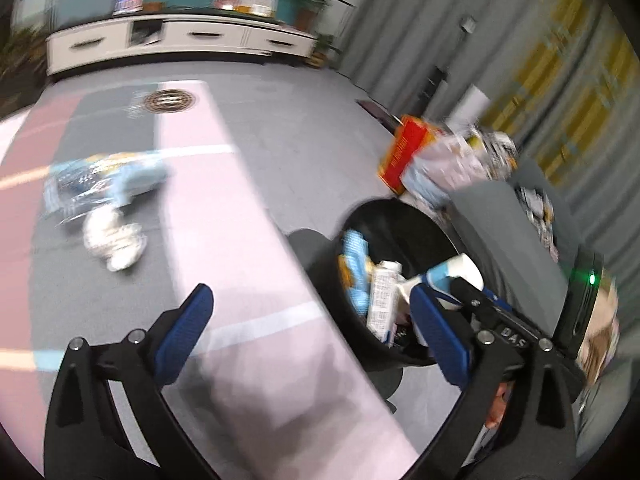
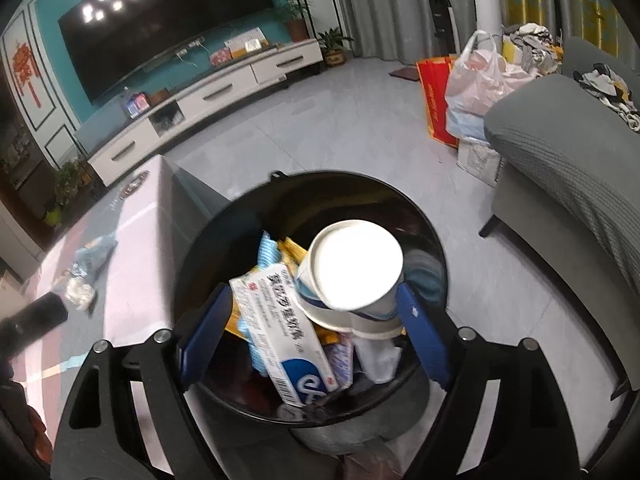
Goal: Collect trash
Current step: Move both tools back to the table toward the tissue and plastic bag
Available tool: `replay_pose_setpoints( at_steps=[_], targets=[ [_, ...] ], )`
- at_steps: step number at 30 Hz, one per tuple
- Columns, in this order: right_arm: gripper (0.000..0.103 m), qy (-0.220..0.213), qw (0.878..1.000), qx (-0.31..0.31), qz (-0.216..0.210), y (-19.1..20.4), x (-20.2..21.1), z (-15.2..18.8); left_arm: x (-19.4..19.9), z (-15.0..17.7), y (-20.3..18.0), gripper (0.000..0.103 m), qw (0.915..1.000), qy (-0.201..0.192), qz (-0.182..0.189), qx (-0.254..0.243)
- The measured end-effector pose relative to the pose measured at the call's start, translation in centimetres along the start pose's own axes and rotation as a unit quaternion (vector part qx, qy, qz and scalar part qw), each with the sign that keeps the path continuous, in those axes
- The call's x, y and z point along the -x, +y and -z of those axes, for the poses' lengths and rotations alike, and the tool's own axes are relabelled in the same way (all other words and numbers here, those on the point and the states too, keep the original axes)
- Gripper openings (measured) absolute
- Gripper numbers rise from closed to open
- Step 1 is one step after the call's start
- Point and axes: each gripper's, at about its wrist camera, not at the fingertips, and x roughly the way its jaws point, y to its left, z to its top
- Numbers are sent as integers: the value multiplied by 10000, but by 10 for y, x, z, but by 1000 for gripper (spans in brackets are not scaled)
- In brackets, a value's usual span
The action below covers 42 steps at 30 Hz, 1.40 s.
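A black trash bin (image 2: 424, 232) stands on the floor beside the table, holding a white medicine box (image 2: 280, 328), wrappers and other trash. My right gripper (image 2: 316, 336) is open right above the bin. A white paper cup (image 2: 352, 268) is in the air between its fingers, over the bin, touching neither pad. My left gripper (image 1: 312, 332) is open and empty over the pink and grey table (image 1: 240, 216). On the table lie a blue plastic wrapper (image 1: 104, 180) and a crumpled white tissue (image 1: 114, 240). The bin (image 1: 432, 232) shows at the right of the left wrist view.
A grey sofa (image 2: 568, 168) stands right of the bin. A red bag (image 2: 436, 96) and plastic bags (image 2: 480, 80) sit on the floor behind it. A white TV cabinet (image 2: 208, 96) lines the far wall. A round coaster (image 1: 170, 100) lies at the table's far end.
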Motion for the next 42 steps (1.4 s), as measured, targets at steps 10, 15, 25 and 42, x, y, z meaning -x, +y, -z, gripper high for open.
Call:
replay_pose_setpoints(
  at_steps=[10,15,25,42],
  targets=[
    [83,-278,9929,864,-764,82,13,9,80,23,117,100,9899,-485,-858,1023],
    [83,-152,9844,1324,-1146,130,7,19,100,41,161,100,9847,-418,-1135,1252],
    [83,234,9675,2066,-1435,231,-24,46,117,64,204,100,9845,-394,-1048,1352],
    [55,682,9631,2332,-1157,310,-90,41,137,51,238,100,9781,-728,-1017,1665]
  ],
)
